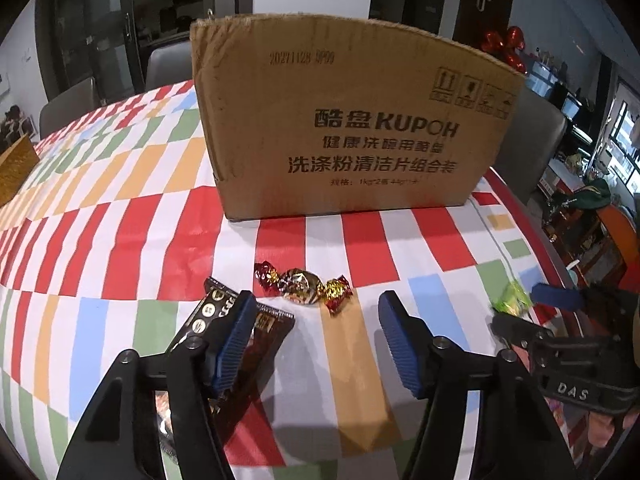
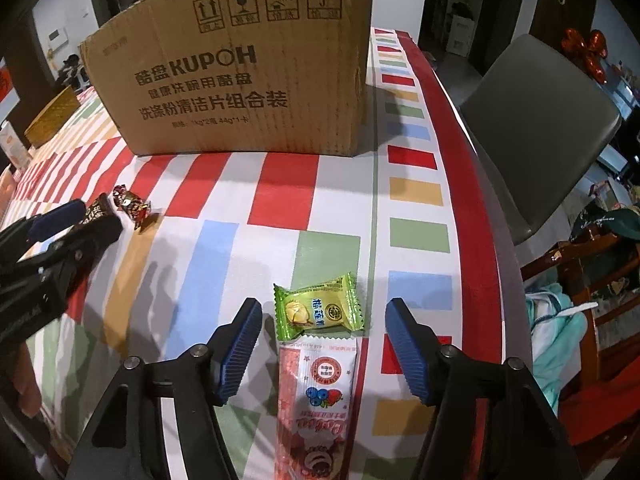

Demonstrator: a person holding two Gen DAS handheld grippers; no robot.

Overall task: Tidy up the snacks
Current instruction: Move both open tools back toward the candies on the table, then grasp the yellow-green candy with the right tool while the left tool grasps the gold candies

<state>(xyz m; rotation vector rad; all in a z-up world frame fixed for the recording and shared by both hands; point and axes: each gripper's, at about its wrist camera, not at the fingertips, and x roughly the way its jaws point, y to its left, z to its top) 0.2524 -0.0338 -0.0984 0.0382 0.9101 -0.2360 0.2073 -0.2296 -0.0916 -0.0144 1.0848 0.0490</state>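
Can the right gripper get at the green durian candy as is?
Probably yes. The right gripper is open and the green durian candy lies flat on the tablecloth just ahead, between its fingertips. Only the pink snack packet butts against its near edge; nothing covers it.

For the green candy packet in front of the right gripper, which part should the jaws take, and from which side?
Grip the green candy packet across its plump middle, descending from above. It lies flat on the tablecloth, its near edge meeting the pink snack stick, so the thin crimped ends offer poor hold.
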